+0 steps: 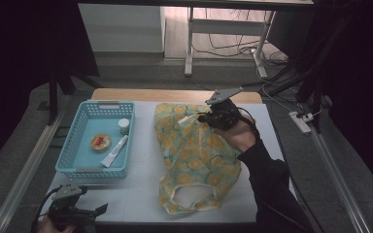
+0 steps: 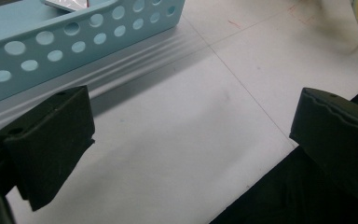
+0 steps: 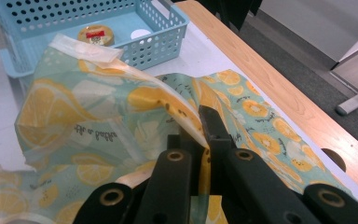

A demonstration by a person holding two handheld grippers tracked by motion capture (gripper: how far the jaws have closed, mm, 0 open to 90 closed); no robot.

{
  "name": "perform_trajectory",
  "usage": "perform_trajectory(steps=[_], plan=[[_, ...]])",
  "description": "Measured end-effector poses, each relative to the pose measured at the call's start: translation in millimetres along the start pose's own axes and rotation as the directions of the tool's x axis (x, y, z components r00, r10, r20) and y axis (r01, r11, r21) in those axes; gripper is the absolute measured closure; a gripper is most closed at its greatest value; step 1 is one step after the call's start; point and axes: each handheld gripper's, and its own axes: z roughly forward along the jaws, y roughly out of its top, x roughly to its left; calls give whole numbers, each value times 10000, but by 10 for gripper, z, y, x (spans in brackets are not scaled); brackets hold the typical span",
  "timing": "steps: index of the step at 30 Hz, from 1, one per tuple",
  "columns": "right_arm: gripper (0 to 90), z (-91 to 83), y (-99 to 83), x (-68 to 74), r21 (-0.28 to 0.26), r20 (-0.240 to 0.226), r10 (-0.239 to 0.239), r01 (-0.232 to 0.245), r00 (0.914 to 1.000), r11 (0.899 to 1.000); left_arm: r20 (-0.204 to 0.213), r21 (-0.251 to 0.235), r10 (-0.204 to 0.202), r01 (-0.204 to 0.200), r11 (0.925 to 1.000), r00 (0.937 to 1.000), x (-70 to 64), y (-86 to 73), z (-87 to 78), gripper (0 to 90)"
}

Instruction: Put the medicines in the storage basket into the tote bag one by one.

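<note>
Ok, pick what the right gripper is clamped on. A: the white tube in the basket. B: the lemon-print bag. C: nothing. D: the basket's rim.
B: in the right gripper view the right gripper has its jaws shut on a fold of the lemon-print bag, lifting that edge off the table.

You are working at a table (image 1: pixel 141 194) covered in white, with a bare wooden strip (image 1: pixel 175 95) along its far edge, standing on a grey floor (image 1: pixel 141 73) in a dim room whose sides fall into darkness. Beyond it you face a white-legged desk (image 1: pixel 190 43) with a pale panel (image 1: pixel 121 26) to its left, loose cables (image 1: pixel 233 46) trailing across the brighter floor beneath, and a white power strip (image 1: pixel 301 122) lying at your right. Metal rails (image 1: pixel 26 165) run along both sides of your table.
</note>
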Motion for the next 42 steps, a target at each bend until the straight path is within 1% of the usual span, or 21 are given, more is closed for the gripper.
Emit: perform_trajectory(steps=[3, 7, 10, 11, 15, 16, 19, 21, 24, 26, 28, 30, 32, 35, 37, 38, 39, 42], plan=[[892, 8, -14, 3, 4, -35, 7, -7, 10000, 10000, 3, -42, -54, 54, 10000, 10000, 6, 0, -3, 0], [892, 16, -20, -8, -17, -70, 141, -141, 9999, 9999, -57, -145, -132, 132, 9998, 9999, 7, -5, -16, 0], [892, 20, -19, -3, -21, -87, 121, -121, 9999, 9999, -222, -308, -149, 142, 9994, 9996, 5, -9, -26, 0], [893, 20, -19, -1, -26, -90, 119, -119, 9999, 9999, -268, -329, -127, 118, 9994, 9996, 4, -8, -32, 0], [892, 18, -32, 3, -49, -145, 167, -168, 9998, 9998, -202, -307, -4, -2, 9995, 9998, 9, -6, -37, 0], [892, 18, -32, 3, -49, -145, 167, -168, 9998, 9998, -200, -317, -26, 20, 9995, 9998, 8, -6, -39, 0], [892, 25, -49, -7, -60, -173, 224, -225, 9996, 9997, -198, -417, 9, -17, 9991, 9998, 8, 7, -61, 0], [892, 26, -54, -10, -54, -176, 233, -234, 9996, 9997, -245, -525, 116, -129, 9985, 9996, 6, 20, -82, 0], [892, 20, -50, -14, -40, -153, 236, -237, 9996, 9997, -35, -560, 218, -219, 9982, 9998, 16, 40, -101, 0], [892, 18, -42, -12, 3, -113, 230, -230, 9997, 9997, -8, -587, 298, -298, 9978, 9996, 24, 52, -111, 0], [892, 17, -36, -7, 7, -79, 196, -196, 9998, 9998, 149, -610, 355, -346, 9975, 9993, 36, 72, -122, 0], [892, 16, -30, -2, 27, -51, 163, -163, 9999, 9999, 214, -838, 421, -402, 9957, 9989, 41, 94, -139, 0], [892, 17, -28, -1, 23, -72, 154, -154, 9999, 9999, 286, -1069, 377, -345, 9937, 9989, 52, 116, -164, 0], [892, 18, -30, -2, 45, -69, 122, -121, 9999, 9999, 231, -1234, 358, -327, 9918, 9991, 71, 147, -187, 0], [892, 15, -33, -4, 83, -31, 108, -108, 9999, 9999, 59, -1246, 407, -397, 9914, 9992, 72, 169, -187, 0], [892, 11, -35, -5, 70, -19, 116, -116, 9999, 9999, -44, -1300, 497, -499, 9903, 9988, 70, 183, -191, 0], [892, 6, -37, -8, 52, -11, 131, -131, 9999, 9999, -64, -1312, 496, -500, 9901, 9987, 69, 196, -198, 0], [892, -5, -44, -13, 20, 5, 160, -160, 9999, 9999, -92, -1288, 338, -347, 9911, 9994, 83, 235, -214, 0]])
